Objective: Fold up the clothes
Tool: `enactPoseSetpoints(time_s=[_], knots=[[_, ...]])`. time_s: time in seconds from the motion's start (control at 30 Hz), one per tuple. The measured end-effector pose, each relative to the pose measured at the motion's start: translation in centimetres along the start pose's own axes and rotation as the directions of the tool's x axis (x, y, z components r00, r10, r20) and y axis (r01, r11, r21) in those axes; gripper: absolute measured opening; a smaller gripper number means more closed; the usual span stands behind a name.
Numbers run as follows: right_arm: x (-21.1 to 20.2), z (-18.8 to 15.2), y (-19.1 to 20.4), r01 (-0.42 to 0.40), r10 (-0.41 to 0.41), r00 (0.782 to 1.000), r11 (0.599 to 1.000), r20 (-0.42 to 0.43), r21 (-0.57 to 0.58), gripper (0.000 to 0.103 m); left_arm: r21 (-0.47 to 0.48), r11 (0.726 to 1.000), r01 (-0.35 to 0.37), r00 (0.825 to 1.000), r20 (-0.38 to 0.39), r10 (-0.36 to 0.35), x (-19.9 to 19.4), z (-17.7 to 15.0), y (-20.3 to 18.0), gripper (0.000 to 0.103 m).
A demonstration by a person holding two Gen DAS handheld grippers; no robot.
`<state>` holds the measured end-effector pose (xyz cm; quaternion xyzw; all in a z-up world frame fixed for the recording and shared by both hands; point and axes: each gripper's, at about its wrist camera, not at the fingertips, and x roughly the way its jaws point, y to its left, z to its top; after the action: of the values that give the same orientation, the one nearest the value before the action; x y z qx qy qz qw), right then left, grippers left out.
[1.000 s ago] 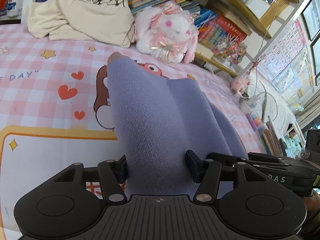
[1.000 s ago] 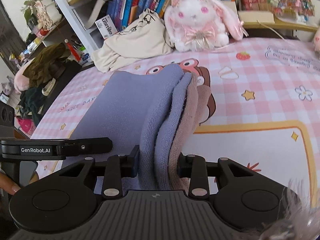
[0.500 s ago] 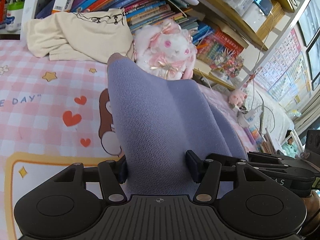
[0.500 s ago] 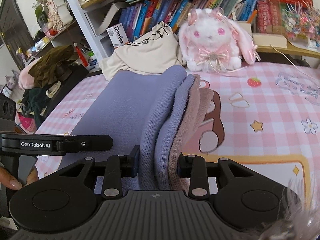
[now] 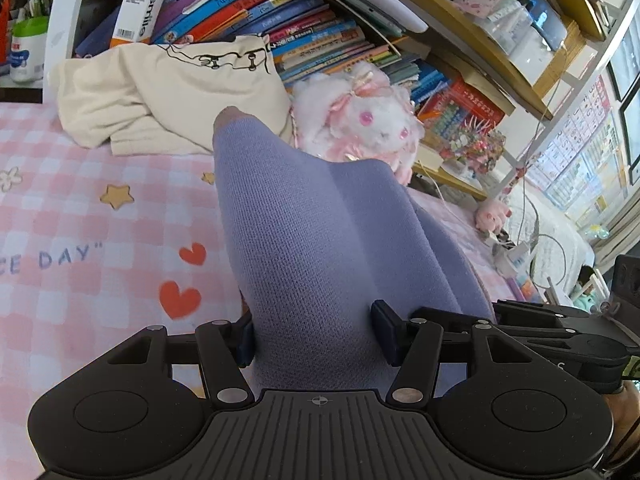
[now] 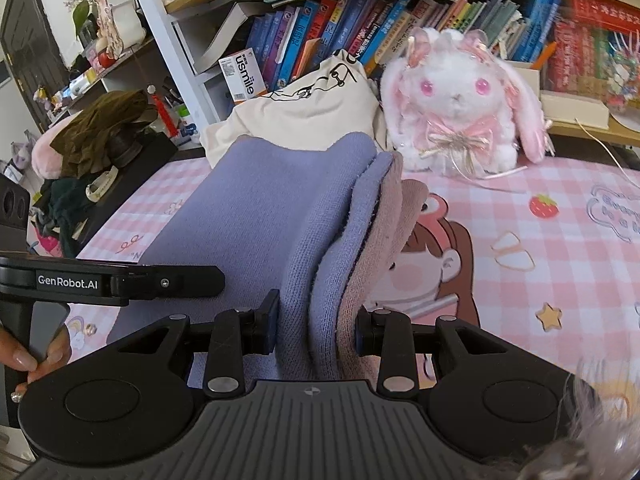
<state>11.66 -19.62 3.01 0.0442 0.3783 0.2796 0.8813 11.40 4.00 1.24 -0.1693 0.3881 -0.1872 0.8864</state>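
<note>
A folded lavender knit garment (image 5: 320, 248) with a dusty-pink inner layer (image 6: 384, 240) is lifted above the pink checked bedspread (image 5: 80, 240). My left gripper (image 5: 314, 338) is shut on one thick folded end of it, the cloth bulging between the pads. My right gripper (image 6: 316, 330) is shut on the other end, where several purple and pink layers (image 6: 320, 288) stack edge-on. The left gripper's body shows at the left of the right wrist view, with a person's fingers (image 6: 20, 356) on its handle.
A cream garment (image 5: 160, 100) lies crumpled at the back by a white and pink plush rabbit (image 6: 456, 108). Bookshelves (image 5: 280, 28) rise behind them. Dark clothes are piled on a stand (image 6: 96, 140) at the left. A small pink toy (image 5: 492, 216) and cables lie at the right.
Both grippers have carried the folded garment forward toward the shelves and the plush rabbit, slightly higher. The grips are unchanged.
</note>
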Motion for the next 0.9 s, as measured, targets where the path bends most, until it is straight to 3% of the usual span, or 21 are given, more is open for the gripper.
enactPoseSetpoints(time_s=[0.47,0.9], knots=[[6.8,4.5,0.4,0.039,-0.039,0.999,0.999,-0.011,-0.019,0.031,0.001,1.000,0.018,0.999,-0.031,-0.018,3.8,5.3,5.4,0.056],[11.7,5.3,-0.3,0.062,-0.062,0.998,0.998,-0.021,0.013,0.031,0.006,1.000,-0.024,0.999,-0.034,0.024,6.5,6.6,8.4,0.056]])
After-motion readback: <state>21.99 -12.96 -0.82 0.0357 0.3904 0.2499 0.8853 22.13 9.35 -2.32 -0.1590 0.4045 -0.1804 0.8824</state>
